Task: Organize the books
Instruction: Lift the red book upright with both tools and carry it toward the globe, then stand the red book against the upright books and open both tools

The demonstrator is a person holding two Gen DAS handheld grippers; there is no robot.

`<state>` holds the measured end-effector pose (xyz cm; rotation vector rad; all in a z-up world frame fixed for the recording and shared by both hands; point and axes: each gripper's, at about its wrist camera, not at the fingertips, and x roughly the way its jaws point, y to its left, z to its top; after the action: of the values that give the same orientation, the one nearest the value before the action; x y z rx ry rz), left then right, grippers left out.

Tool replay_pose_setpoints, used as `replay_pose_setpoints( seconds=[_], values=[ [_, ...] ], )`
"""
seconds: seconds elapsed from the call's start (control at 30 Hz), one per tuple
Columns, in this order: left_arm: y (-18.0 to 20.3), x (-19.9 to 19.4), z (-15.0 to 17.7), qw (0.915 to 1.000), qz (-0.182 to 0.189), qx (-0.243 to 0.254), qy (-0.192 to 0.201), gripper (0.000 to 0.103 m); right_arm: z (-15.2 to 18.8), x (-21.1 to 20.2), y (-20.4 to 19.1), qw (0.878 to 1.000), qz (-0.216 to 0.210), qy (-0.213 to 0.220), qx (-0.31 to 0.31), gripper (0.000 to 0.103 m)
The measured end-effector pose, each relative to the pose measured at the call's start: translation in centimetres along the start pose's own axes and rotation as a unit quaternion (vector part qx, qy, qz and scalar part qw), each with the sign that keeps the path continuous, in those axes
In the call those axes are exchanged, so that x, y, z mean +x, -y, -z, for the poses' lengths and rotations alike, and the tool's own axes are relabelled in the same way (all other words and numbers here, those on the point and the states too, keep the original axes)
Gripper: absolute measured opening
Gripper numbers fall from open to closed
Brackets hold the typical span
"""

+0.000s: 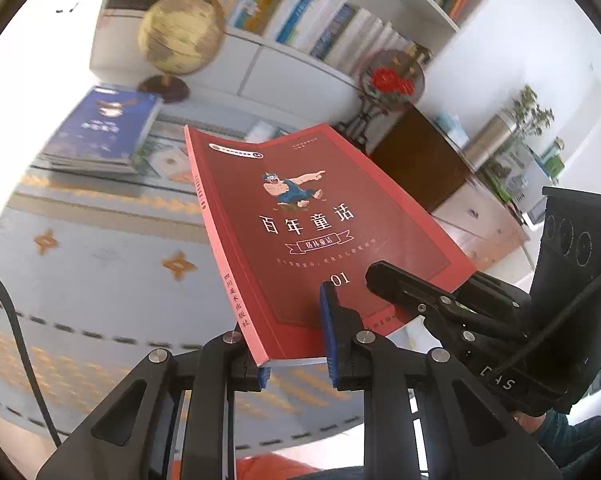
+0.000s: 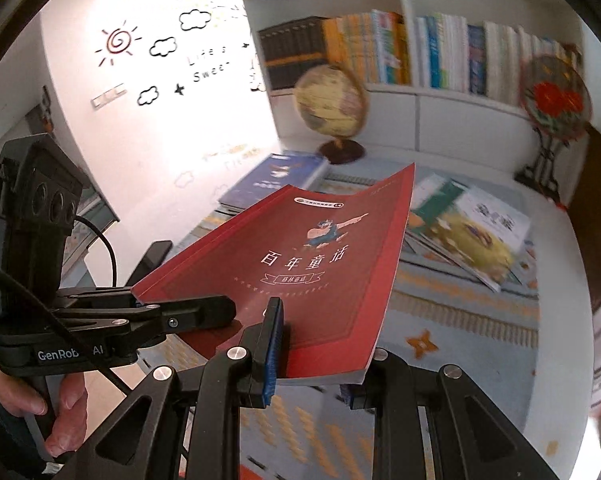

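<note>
Two bookshelves [image 2: 440,52] behind patterned tablecloth [image 1: 100,264]

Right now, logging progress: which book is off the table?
The red book, clamped by both the left gripper and right gripper; the blue book lies flat on its stack.

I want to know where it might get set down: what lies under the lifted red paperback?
Under the red paperback, only patterned pale-blue tablecloth shows; the patch directly beneath is hidden. Both grippers, left and right, clamp it.

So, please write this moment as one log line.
step: carrying book | red book: lifted above table, tilted | left gripper: shut on book | right gripper: shut on book
</note>
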<state>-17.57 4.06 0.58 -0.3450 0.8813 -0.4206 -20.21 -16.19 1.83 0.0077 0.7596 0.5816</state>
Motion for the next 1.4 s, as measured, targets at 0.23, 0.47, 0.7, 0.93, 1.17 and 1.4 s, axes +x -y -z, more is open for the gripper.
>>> replay_pose_setpoints(
  seconds=[0.23,0.47,0.7,0.93,1.17,1.4],
  values=[
    [-7.0,-1.9,-5.2,0.9997,-0.016,0.002,0.019,0.018,-5.4,5.8,-4.8,1.000,-0.011,0.012,-0.016,0.023],
    [-14.9,-1.1,-12.2,0.9998,-0.016,0.003,0.014,0.018,-11.9,13.9,-8.0,1.000,-0.007,0.014,-0.009,0.023],
    [-21.8,2.9,-17.8,0.9999,-0.014,0.000,-0.004,0.018,-16.7,22.6,-8.8,1.000,0.006,0.002,0.012,0.023],
    [-26.7,7.0,-21.2,0.9998,-0.005,-0.008,-0.019,0.018,-19.3,29.3,-7.8,0.999,0.018,-0.015,0.037,0.024],
    [-29.3,9.7,-21.3,0.9991,0.002,-0.024,-0.036,0.018,-19.3,33.3,-6.5,0.997,0.020,-0.040,0.062,0.024],
    [-31.2,11.2,-20.0,0.9970,0.007,-0.046,-0.062,0.018,-17.7,35.6,-6.3,0.995,0.012,-0.068,0.078,0.025]
  ],
)
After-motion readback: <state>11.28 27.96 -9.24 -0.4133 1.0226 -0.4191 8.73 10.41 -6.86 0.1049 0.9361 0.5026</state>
